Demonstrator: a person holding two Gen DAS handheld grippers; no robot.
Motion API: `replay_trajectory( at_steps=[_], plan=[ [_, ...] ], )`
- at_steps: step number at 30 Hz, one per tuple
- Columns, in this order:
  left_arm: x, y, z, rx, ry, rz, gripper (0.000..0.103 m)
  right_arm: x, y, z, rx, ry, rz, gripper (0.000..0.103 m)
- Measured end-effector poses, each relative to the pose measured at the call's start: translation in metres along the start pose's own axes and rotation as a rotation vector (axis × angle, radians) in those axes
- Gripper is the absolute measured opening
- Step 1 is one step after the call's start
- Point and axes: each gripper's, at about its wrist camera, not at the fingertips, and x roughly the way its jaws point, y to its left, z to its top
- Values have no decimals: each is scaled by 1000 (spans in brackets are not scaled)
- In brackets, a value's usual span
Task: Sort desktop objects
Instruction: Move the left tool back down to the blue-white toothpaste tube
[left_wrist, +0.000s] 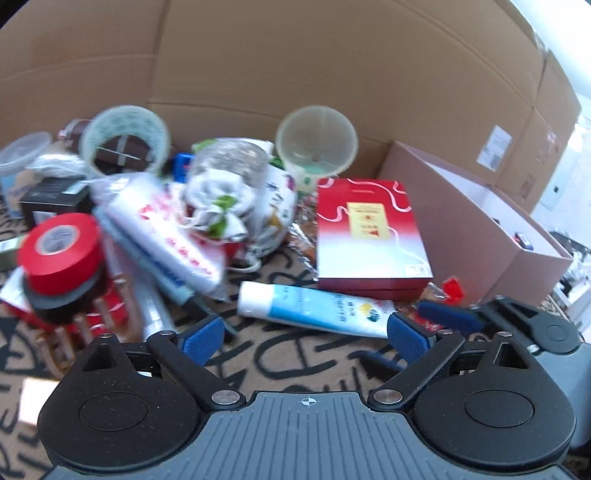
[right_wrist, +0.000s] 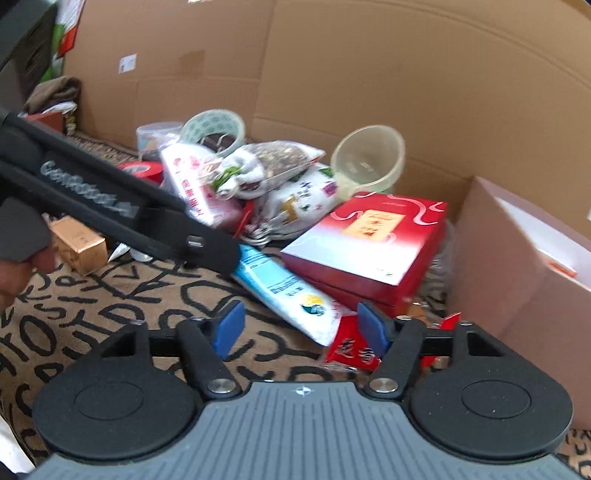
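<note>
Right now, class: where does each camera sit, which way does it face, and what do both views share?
Left wrist: sits on the left gripper, open, looking along its fingers at the tube, red box and clutter; the right gripper shows at right.
Right wrist: sits on the right gripper, open, facing the tube from its other side; the left gripper crosses at left.
Shared: tube, red box, funnel.

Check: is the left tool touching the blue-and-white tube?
Cannot tell. In the left wrist view the open left tool has the blue-and-white tube just ahead of its pads, the right pad overlapping the tube's end, but no view separates contact from gap.
</note>
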Motion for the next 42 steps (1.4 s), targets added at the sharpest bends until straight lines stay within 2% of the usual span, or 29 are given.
replay_trajectory(
  at_steps=[6,15,19,22,24,31,37,42],
  plan=[
    [27,8,4,-37,42,-8,93,17,0,-2,-36,32,-23,63],
    [44,10,8,-46,50,7,92,29,-4,-1,-72,67,-36,67],
    [46,7,6,-28,55,23,89,33,-13,0,-33,76,-6,74],
    [46,8,5,-30,58,38,83,32,-16,-2,-19,79,5,74],
    [43,9,5,-36,59,46,82,30,-15,-3,-13,81,8,73],
    [30,12,1,-59,53,70,88,12,-3,-6,-30,99,79,63],
    [25,12,0,-72,51,74,88,-7,2,-10,-43,108,174,65],
    [30,8,-1,-69,67,64,87,-5,-5,-5,7,89,164,72]
  ],
)
